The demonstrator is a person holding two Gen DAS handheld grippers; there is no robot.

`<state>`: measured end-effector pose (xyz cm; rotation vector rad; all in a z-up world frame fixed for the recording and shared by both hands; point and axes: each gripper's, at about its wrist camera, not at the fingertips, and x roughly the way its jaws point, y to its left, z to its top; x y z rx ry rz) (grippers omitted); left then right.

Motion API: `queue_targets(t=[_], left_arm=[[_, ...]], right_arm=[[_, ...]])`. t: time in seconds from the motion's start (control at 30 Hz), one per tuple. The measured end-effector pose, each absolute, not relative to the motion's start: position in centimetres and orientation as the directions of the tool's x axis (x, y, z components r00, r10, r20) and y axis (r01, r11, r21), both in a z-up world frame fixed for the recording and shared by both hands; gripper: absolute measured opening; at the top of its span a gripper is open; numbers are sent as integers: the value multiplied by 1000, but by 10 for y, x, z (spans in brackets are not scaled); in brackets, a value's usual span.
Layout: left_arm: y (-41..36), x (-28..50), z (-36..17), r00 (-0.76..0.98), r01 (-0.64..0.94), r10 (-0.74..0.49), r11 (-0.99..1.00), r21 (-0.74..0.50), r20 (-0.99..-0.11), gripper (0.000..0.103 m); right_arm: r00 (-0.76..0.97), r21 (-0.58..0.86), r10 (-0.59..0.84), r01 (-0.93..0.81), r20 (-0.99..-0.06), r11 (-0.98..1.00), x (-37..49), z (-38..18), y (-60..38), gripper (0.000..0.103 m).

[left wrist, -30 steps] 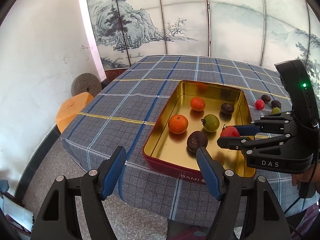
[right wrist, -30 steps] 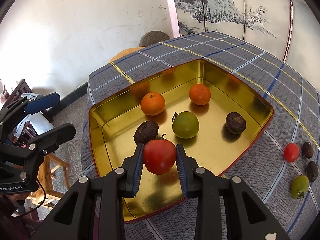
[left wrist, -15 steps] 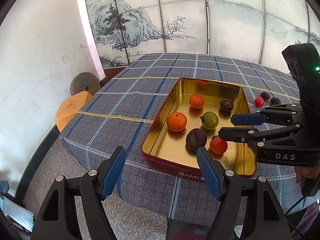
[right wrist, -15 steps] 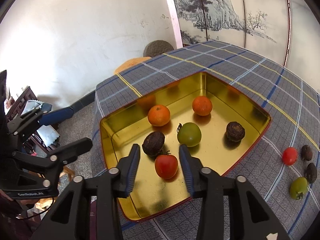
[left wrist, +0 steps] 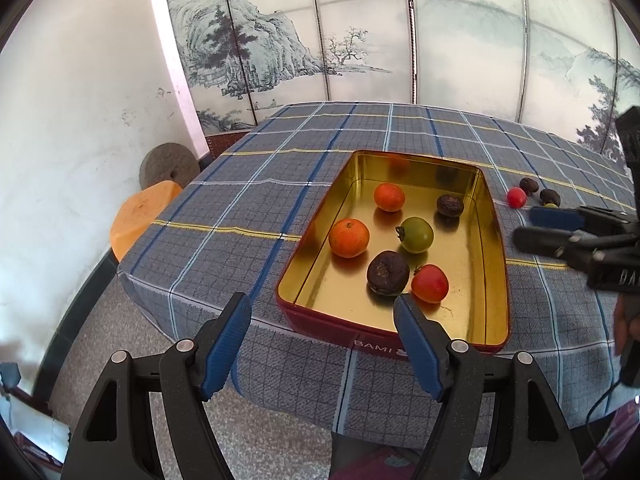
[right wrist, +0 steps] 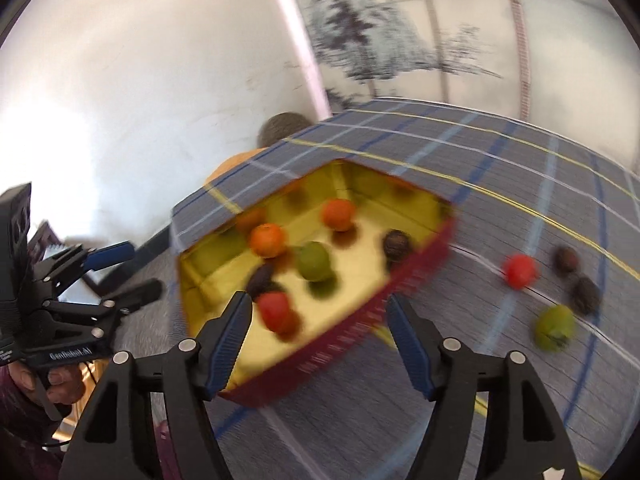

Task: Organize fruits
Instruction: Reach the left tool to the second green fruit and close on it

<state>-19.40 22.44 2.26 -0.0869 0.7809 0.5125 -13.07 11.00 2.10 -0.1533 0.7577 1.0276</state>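
A gold tin tray (left wrist: 494, 240) (right wrist: 416, 276) on the plaid table holds two oranges (left wrist: 349, 237), a green tomato (left wrist: 417, 234), two dark fruits (left wrist: 388, 273) and a red tomato (left wrist: 430, 283) (right wrist: 276, 312). On the cloth to its right lie a red tomato (right wrist: 519, 271), two dark fruits (right wrist: 566, 259) and a green tomato (right wrist: 555, 326). My right gripper (right wrist: 318, 344) (left wrist: 532, 228) is open and empty, above the tray's right edge. My left gripper (left wrist: 322, 344) is open and empty in front of the table's near edge.
The plaid tablecloth (left wrist: 248, 208) hangs over the near table edge. An orange stool (left wrist: 140, 216) and a round millstone (left wrist: 168, 166) stand by the white wall at left. A painted folding screen (left wrist: 360, 40) stands behind the table.
My right gripper opened and let the red tomato down into the tray, then drew back to the right; its view is now blurred. My left gripper stayed open and still.
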Motion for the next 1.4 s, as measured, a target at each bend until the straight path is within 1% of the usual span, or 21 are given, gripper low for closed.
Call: queue_targets(t=[0.03, 0.1, 0.2, 0.23, 0.3, 0.4, 0.53, 0.63, 0.67, 0.73, 0.93, 1.0, 1.03, 1.07, 1.23, 1.4], left_arm=[[223, -193, 23, 595, -469, 408, 876, 113, -692, 74], [220, -191, 23, 596, -461, 406, 879, 119, -692, 74], [213, -187, 24, 598, -448, 406, 884, 132, -691, 74], [211, -185, 24, 598, -442, 406, 886, 137, -691, 74], [206, -183, 24, 598, -433, 405, 889, 147, -692, 74], [200, -178, 24, 597, -417, 401, 895, 158, -695, 74], [188, -169, 25, 597, -390, 398, 903, 182, -697, 74], [179, -160, 26, 596, -368, 394, 909, 198, -699, 74], [176, -158, 27, 598, -361, 393, 910, 204, -699, 74], [167, -151, 28, 601, -344, 392, 913, 218, -696, 74], [139, -124, 34, 617, -276, 377, 926, 259, -691, 74], [128, -114, 34, 624, -248, 369, 929, 273, -689, 74], [124, -110, 35, 626, -236, 363, 932, 276, -690, 74], [120, -106, 35, 628, -223, 353, 936, 274, -694, 74], [107, -74, 31, 624, -156, 246, 969, 190, -742, 74], [91, -40, 24, 623, -93, 144, 990, 110, -769, 74]], right_arm=[[317, 228, 705, -795, -635, 562, -123, 20, 96, 69], [357, 229, 684, -759, -636, 609, -111, 18, 75, 75], [439, 198, 620, -691, -650, 696, -91, 14, 37, 76], [464, 184, 593, -664, -658, 724, -83, 12, 22, 77], [506, 157, 542, -618, -671, 771, -71, 8, -1, 82], [566, 107, 445, -531, -694, 841, -54, -2, -37, 83], [601, 69, 352, -442, -717, 894, -37, -14, -74, 83], [610, 46, 294, -387, -736, 921, -24, -23, -97, 85], [610, 45, 283, -375, -740, 926, -21, -24, -103, 88], [602, 67, 279, -350, -748, 934, -14, -26, -115, 89], [599, 38, 224, -306, -769, 951, 1, -29, -132, 96], [593, 26, 202, -291, -780, 956, 5, -32, -135, 103], [592, 3, 177, -283, -786, 959, 8, -33, -135, 103], [592, -21, 156, -281, -791, 959, 10, -34, -134, 103], [592, -18, 159, -280, -790, 960, 12, -35, -134, 103], [591, -16, 164, -288, -790, 958, 11, -35, -135, 103]])
